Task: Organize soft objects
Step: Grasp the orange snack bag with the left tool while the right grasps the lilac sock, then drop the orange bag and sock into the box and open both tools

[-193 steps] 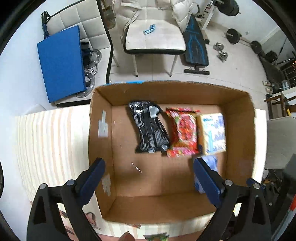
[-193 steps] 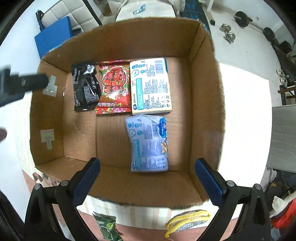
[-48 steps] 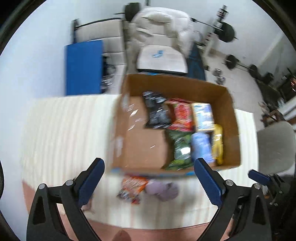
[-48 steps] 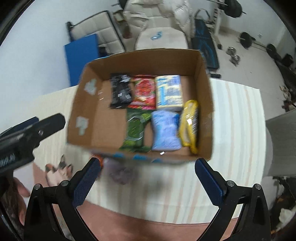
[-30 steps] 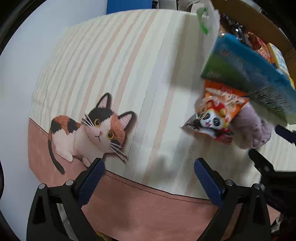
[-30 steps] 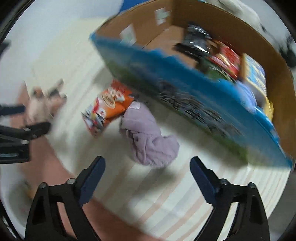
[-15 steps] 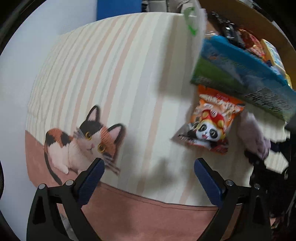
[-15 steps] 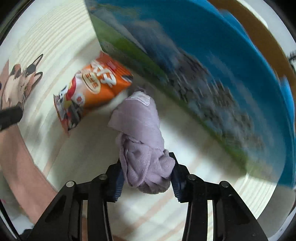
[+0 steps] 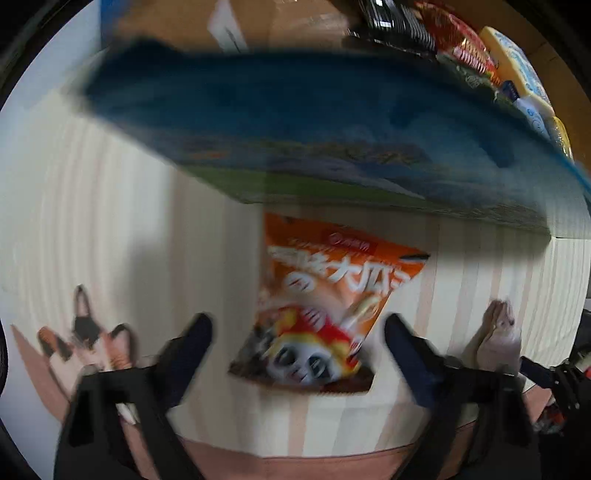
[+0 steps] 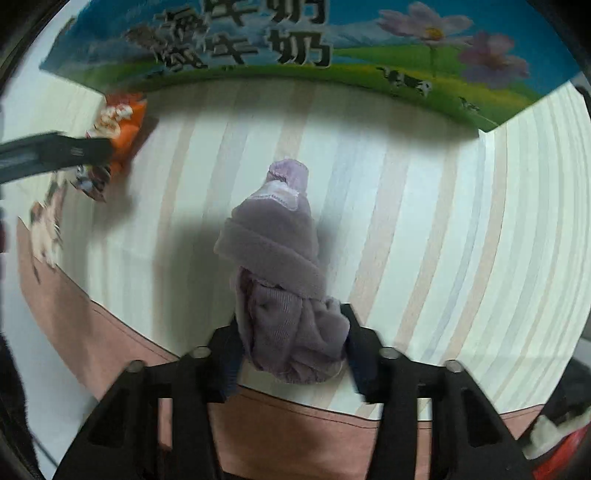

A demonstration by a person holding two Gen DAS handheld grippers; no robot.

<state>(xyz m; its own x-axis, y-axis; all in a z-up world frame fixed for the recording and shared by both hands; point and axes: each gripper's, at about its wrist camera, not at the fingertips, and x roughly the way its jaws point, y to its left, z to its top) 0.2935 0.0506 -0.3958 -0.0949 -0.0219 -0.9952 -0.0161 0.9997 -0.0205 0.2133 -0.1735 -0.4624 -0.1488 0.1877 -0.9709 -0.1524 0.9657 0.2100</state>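
Left wrist view: your left gripper (image 9: 295, 343) hangs low over the striped cream tablecloth (image 9: 110, 229), its two blue-padded jaws spread wide to either side of the orange snack packet printed with a panda face (image 9: 325, 314). The packet lies flat on the cloth just in front of the open cardboard box with a blue and green printed outer wall (image 9: 332, 122); its upper edge sits close under that wall, though blur hides whether the two touch. Neither jaw touches the packet as far as the blur allows you to judge. Over the box rim you see packets lying inside: a black one (image 9: 391, 18), a red one (image 9: 458, 40), a pale yellow and blue one (image 9: 513, 62), and a sliver of yellow (image 9: 561, 136) at the far right end. A calico cat print (image 9: 88, 347) marks the cloth at lower left.

Right wrist view: your right gripper (image 10: 291, 343) has its jaws drawn in tight on the lower end of the crumpled lavender knitted cloth bundle (image 10: 277, 266). The bundle stretches forward from the jaws over the striped cloth, well short of the box wall. That wall fills the top of the view, showing large dark characters (image 10: 258, 37), purple flowers (image 10: 461, 40) and small cows (image 10: 406, 81) on a green field. The box's inside is hidden here. At left, one dark arm of your left gripper crosses in front of the orange packet.
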